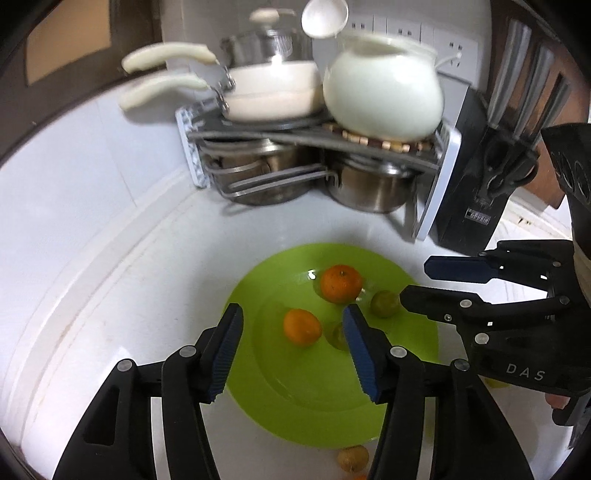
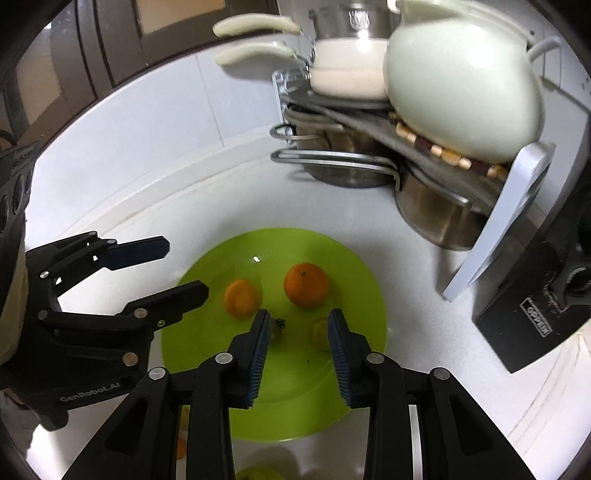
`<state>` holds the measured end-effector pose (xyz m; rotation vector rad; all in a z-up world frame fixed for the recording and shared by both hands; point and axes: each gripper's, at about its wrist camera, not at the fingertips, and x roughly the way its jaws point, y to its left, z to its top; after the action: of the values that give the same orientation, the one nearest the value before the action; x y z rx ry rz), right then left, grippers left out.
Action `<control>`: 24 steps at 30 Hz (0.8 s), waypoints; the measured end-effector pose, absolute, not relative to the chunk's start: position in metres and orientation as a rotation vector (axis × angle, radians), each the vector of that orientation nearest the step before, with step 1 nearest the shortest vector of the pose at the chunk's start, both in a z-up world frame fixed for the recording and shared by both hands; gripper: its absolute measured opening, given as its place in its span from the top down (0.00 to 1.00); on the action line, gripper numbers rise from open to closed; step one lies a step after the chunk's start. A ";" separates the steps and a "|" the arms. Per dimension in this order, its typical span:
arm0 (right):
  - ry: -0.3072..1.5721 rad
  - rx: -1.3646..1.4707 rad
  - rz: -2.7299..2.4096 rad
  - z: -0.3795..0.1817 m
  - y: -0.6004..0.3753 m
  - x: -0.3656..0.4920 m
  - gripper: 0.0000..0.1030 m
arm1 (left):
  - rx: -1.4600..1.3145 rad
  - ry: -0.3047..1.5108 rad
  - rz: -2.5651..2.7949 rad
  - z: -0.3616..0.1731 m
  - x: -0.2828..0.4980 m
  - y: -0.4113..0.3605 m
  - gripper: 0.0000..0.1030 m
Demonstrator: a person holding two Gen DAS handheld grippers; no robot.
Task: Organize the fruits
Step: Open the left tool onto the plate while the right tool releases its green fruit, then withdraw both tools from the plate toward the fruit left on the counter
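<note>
Counter: white counter (image 1: 110, 295), smooth, with a raised lip where it meets the white tiled wall (image 1: 74, 177); the corner of the room lies behind the rack.
Room: dark wooden frame at the upper left; wall sockets (image 1: 399, 27) above the jug.
Rack: metal wire rack (image 1: 280, 136) in the corner, with two cream pans (image 1: 273, 88), handles pointing left, and a round white jug (image 1: 384, 96) on a beaded mat on top; steel pots (image 1: 369, 184) beneath.
Knife block: black block (image 1: 476, 206) right of the rack, handles sticking up.
Plate: round green plate (image 1: 273, 369) flat on the counter, in front of the rack.
Larger orange: orange (image 1: 340, 283) on the far part of the plate, stem end tipped upward toward the camera.
Smaller orange: second orange (image 1: 302, 327) nearer the middle, slightly oval, long axis roughly left to right; apart from the first.
Green fruits: one green fruit (image 1: 385, 303) near the plate's right rim, just beside the larger orange; another (image 1: 337, 335) half hidden by a finger; too round and blurred to tell which way they point.
Loose fruit: brownish fruit (image 1: 352, 458) on the counter just off the plate's near rim.
Left gripper: left gripper (image 1: 293, 352) above the plate, fingers spread, nothing between them.
Right gripper: right gripper (image 2: 297, 354) above the plate, fingers parted, gripping nothing.
</note>
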<state>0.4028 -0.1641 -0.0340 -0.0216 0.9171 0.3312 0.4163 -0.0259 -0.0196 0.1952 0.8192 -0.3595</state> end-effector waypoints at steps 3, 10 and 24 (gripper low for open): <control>0.872 -0.028 0.324 -0.020 -0.165 0.389 0.64 | 0.189 0.792 -0.347 -0.008 0.404 -0.023 0.42; 0.784 -0.040 0.308 0.006 -0.163 0.358 0.57 | 0.149 0.743 -0.325 0.017 0.376 -0.012 0.39; 0.675 -0.058 0.232 0.026 -0.158 0.300 0.38 | 0.121 0.650 -0.231 0.040 0.304 0.015 0.24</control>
<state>0.3004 -0.1576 0.0258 -0.0583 0.6747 0.2318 0.3041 0.0151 0.0401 0.1209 0.6499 -0.2307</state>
